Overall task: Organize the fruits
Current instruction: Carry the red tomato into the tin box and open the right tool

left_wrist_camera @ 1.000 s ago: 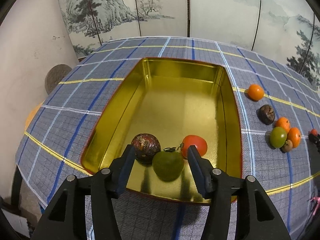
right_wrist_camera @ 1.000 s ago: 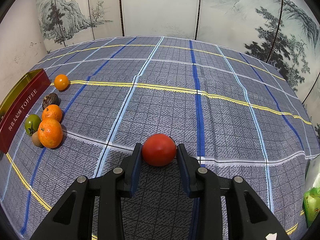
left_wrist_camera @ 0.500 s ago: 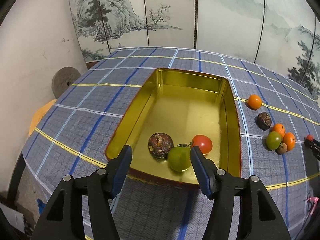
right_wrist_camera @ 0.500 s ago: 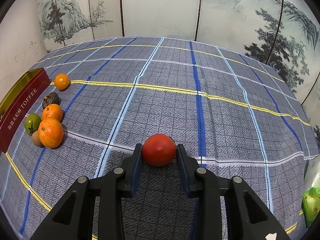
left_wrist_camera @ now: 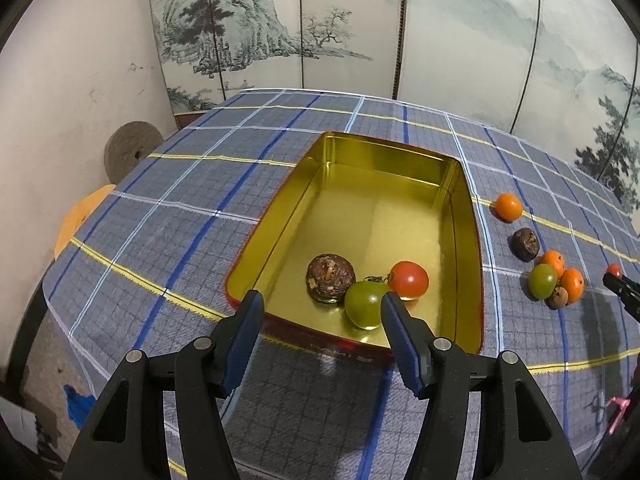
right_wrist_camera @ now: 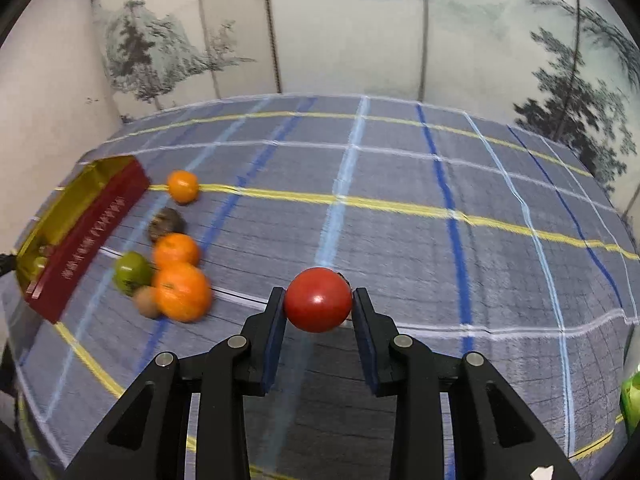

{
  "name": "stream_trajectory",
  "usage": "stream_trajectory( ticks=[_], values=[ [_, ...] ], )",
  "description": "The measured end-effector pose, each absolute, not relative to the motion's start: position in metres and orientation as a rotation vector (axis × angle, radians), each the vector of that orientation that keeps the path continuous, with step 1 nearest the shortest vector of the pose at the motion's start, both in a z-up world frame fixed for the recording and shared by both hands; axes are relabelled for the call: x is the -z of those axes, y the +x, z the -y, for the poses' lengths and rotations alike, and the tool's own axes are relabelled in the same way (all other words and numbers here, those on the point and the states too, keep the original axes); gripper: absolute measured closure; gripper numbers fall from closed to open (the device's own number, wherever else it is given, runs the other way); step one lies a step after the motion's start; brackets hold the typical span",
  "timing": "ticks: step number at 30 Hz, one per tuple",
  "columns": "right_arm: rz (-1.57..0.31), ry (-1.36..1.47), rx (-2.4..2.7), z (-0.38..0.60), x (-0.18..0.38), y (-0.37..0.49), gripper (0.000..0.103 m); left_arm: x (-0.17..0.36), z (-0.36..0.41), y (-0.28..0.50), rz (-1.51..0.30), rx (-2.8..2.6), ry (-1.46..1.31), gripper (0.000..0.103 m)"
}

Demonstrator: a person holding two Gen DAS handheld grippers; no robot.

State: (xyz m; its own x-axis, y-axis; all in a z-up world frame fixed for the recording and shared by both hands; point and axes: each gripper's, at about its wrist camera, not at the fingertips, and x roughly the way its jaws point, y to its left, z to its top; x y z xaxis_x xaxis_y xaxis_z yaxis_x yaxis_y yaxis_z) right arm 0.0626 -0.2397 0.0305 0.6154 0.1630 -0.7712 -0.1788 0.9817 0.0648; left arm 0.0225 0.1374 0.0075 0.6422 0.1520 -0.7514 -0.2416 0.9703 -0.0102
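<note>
A gold tin (left_wrist_camera: 474,240) with red outer walls lies on the checked cloth. In it sit a brown mottled fruit (left_wrist_camera: 330,283), a green tomato (left_wrist_camera: 366,305) and a red tomato (left_wrist_camera: 409,280). My left gripper (left_wrist_camera: 322,308) hangs open above the tin's near edge, holding nothing. In the right wrist view my right gripper (right_wrist_camera: 319,304) is shut on another red tomato (right_wrist_camera: 319,299), lifted off the cloth. A row of loose fruit lies between it and the tin (right_wrist_camera: 92,216): three oranges (right_wrist_camera: 182,291), a green tomato (right_wrist_camera: 132,272), a dark brown fruit (right_wrist_camera: 167,220) and a small brown one (right_wrist_camera: 146,301).
The same fruit row (left_wrist_camera: 542,281) shows right of the tin in the left wrist view, with the right gripper's tip (left_wrist_camera: 618,286) at the far right edge. Painted screen panels stand behind the table. A green packet (right_wrist_camera: 630,400) lies at the right edge.
My left gripper drew back and up from the tin with its jaws wider, leaving the green tomato inside. My right gripper rose with the red tomato and swung; its view is blurred.
</note>
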Motion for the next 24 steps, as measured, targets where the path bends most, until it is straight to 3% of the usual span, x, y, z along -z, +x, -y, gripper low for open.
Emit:
stream_trajectory(
  ticks=[24],
  values=[
    [-0.807, -0.167, -0.713, 0.006, -0.068, 0.036, 0.073, -0.002, -0.196, -0.009, -0.85, -0.381, -0.181, 0.04]
  ],
)
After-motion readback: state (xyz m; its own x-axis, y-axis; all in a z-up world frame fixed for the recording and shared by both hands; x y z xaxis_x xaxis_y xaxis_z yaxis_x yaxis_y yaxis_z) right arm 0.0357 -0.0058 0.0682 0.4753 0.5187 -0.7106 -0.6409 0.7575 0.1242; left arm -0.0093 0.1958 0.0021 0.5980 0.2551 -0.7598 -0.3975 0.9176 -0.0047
